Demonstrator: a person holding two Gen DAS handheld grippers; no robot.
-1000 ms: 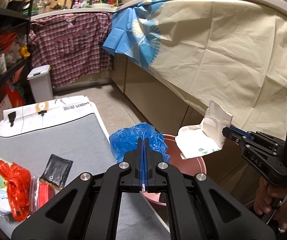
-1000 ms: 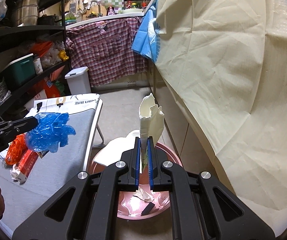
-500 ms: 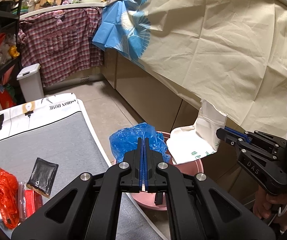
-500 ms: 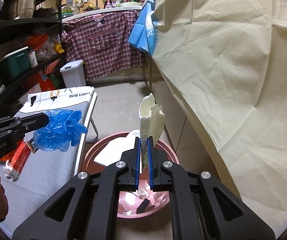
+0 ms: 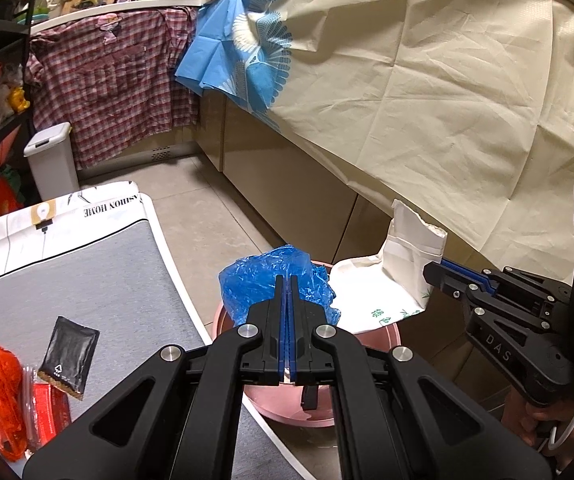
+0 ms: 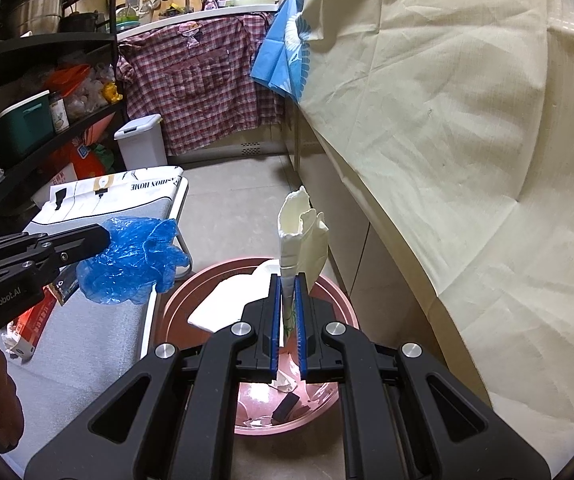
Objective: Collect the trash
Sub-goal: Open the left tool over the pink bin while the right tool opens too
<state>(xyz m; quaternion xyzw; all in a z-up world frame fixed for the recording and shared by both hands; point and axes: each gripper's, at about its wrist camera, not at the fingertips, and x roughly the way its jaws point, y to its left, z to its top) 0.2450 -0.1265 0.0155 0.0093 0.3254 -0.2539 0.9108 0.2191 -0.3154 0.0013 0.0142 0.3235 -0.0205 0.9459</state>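
Left wrist view: blue plastic bag [image 5: 271,280] pinched between fingers [image 5: 281,312] above pink basin [image 5: 383,334].

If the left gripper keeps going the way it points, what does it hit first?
Probably the pink basin on the floor; the left gripper, shut on the blue plastic bag, points down over its near rim. Depth is unclear.

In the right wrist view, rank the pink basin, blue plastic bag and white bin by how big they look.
1. Pink basin
2. Blue plastic bag
3. White bin, though it stands farther off, so its true size is unsure.
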